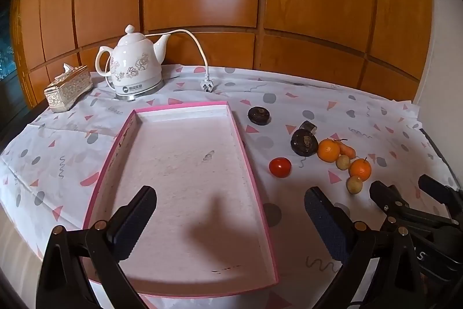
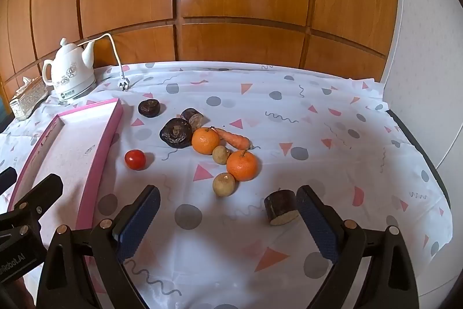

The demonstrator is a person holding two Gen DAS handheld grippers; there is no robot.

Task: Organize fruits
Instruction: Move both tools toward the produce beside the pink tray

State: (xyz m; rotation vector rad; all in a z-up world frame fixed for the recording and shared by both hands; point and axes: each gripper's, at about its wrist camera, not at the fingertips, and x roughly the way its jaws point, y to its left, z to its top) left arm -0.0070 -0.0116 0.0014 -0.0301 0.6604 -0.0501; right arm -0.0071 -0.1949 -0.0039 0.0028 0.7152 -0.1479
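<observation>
A shallow pink-rimmed box (image 1: pixel 251 181) (image 2: pixel 107 132) lies empty on the patterned cloth. My left gripper (image 1: pixel 231 204) hangs open above its near half. To its right sit a red tomato (image 1: pixel 279 167) (image 2: pixel 135 159), two oranges (image 2: pixel 205 141) (image 2: pixel 242 165) (image 1: pixel 328 150), a carrot (image 2: pixel 233 138), two small brown round fruits (image 2: pixel 223 184) (image 2: pixel 221 154) and several dark water chestnuts (image 2: pixel 176 133) (image 1: pixel 259 115). My right gripper (image 2: pixel 228 206) stands open over the cloth, with a dark cut stalk piece (image 2: pixel 281 207) just inside its right finger. The right gripper (image 1: pixel 405 190) also shows in the left wrist view.
A white floral kettle (image 1: pixel 136 68) (image 2: pixel 71 74) with its cord and plug (image 1: pixel 207 85) stands at the back left, beside a silver tissue box (image 1: pixel 68 90). A wooden panelled wall (image 2: pixel 231 5) backs the table. The cloth's right edge (image 2: pixel 434 164) drops off.
</observation>
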